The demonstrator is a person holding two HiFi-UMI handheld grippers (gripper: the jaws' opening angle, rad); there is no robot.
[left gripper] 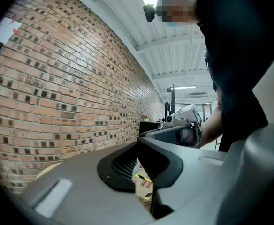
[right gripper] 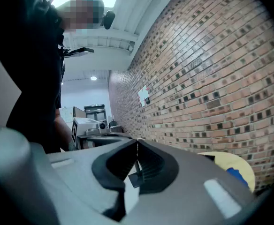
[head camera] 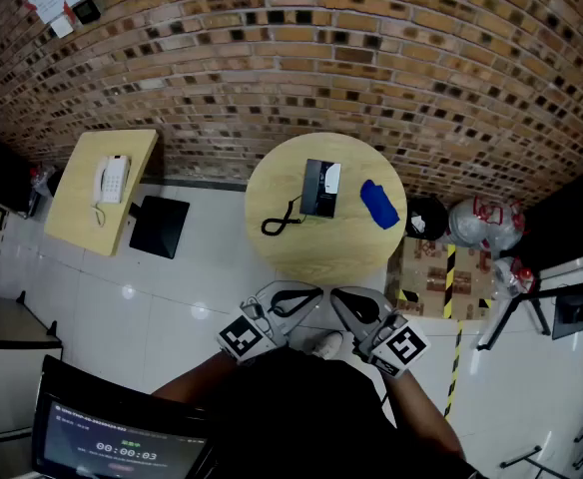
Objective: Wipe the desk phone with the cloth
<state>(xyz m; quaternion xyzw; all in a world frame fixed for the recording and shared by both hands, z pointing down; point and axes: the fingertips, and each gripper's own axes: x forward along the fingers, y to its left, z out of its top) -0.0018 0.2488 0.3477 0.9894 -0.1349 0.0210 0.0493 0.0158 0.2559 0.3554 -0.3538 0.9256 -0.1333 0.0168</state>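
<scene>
On the round wooden table (head camera: 272,183) lies the black desk phone (head camera: 319,188), its coiled cord (head camera: 280,220) trailing to the left. The blue cloth (head camera: 379,204) rests just right of the phone. Both grippers are well short of the table, close to the person's body and side by side. My left gripper (head camera: 306,292) (left gripper: 138,143) has its jaws together at the tips with nothing in them. So does my right gripper (head camera: 339,294) (right gripper: 137,142). In the right gripper view the table edge (right gripper: 224,159) and a bit of the cloth (right gripper: 238,176) show at lower right.
A rectangular table (head camera: 77,203) with a white phone (head camera: 112,180) stands at the left, a black square object (head camera: 159,226) beside it. Bags (head camera: 481,223) and a cardboard box (head camera: 426,267) lie right of the round table. The brick wall (head camera: 371,58) runs behind.
</scene>
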